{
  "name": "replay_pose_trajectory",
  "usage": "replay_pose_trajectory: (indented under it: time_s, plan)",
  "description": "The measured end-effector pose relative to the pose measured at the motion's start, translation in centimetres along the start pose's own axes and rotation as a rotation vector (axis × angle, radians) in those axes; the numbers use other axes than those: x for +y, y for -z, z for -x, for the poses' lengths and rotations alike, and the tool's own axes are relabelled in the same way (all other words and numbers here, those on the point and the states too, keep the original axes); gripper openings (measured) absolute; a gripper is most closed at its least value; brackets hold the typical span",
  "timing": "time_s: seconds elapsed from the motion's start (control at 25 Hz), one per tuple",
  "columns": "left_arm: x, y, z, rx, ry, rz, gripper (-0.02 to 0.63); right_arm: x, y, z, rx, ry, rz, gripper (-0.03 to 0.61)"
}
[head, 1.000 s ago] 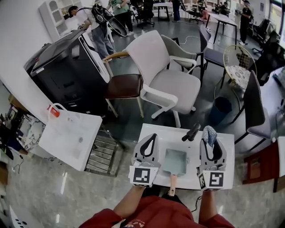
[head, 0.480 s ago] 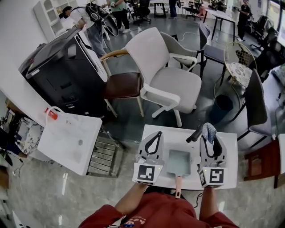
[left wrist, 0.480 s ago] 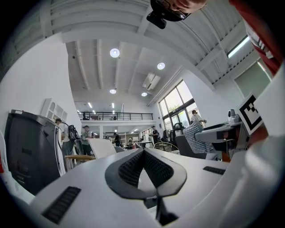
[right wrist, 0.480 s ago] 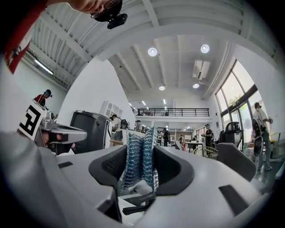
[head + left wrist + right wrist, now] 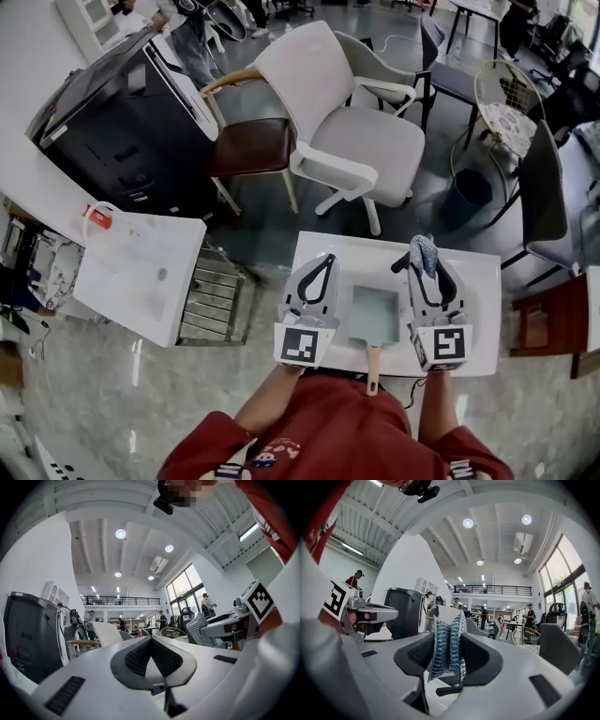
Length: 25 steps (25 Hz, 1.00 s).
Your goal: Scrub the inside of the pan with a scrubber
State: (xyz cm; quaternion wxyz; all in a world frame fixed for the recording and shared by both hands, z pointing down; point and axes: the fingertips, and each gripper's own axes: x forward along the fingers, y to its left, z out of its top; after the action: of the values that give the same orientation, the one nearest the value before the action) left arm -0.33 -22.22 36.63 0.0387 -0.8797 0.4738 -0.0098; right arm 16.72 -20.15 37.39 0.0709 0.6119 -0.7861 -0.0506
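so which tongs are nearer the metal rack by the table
Left. The left tongs are between the rack and the pan; the right tongs, holding the scrubber, are past the pan.

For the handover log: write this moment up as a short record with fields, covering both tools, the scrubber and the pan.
left tool: shut, nothing between its jaws
right tool: shut on the scrubber
pan: square, on the white table, between the two tools, handle toward the person
scrubbing: not yet begun; scrubber is outside the pan

Right tongs (image 5: 424, 266) have edged nearer the pan (image 5: 375, 315).
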Motion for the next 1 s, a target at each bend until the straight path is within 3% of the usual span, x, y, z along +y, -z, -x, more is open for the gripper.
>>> replay_pose_trajectory:
  time_s: [0.2, 0.32, 0.68, 1.0]
  plan:
    - [0.2, 2.3, 0.8, 0.075, -0.014, -0.019, 0.011, 2.7, 2.8, -1.5, 0.116, -0.112, 0.007, 0.181]
    - [0.0, 3.6, 1.2, 0.086, -0.023, -0.031, 0.011, 4.5, 6.8, -2.0, 0.22, -0.209, 0.077, 0.181]
    - [0.0, 6.7, 2.5, 0.119, -0.036, -0.017, 0.011, 12.2, 20.1, 0.5, 0.656, -0.632, 0.28, 0.183]
    - [-0.3, 8.0, 3.5, 0.129, -0.032, -0.004, 0.011, 15.5, 26.3, 4.6, 0.9, -0.965, 0.351, 0.169]
